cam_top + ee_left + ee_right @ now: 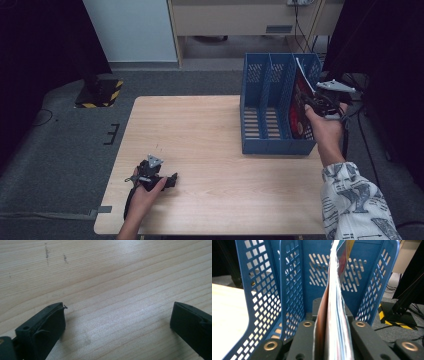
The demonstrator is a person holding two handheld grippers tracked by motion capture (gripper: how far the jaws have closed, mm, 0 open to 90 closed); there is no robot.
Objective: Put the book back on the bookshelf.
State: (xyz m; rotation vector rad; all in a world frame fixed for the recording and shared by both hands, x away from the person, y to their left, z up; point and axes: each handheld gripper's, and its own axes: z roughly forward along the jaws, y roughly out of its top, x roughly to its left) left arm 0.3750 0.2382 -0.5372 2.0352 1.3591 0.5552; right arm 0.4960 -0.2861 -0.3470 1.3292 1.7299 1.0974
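A red-covered magazine [300,107] stands upright in the rightmost slot of a blue mesh file rack [270,146] at the table's far right. My right gripper [311,103] holds the magazine by its near edge from the rack's open side. In the right gripper view the page edges [335,302] run straight up between the two black jaws, which lie against both sides, with the rack's walls [262,290] behind. My left gripper [169,180] rests on the wooden table [200,130] near the front left. Its jaws stand wide apart [117,315] over bare wood.
The rack's left and middle slots hold nothing. Beyond the table lie grey carpet, a stand base [100,92] with yellow-black tape at the far left, and cables [360,125] to the right of the rack. A patterned sleeve [355,200] reaches in at the lower right.
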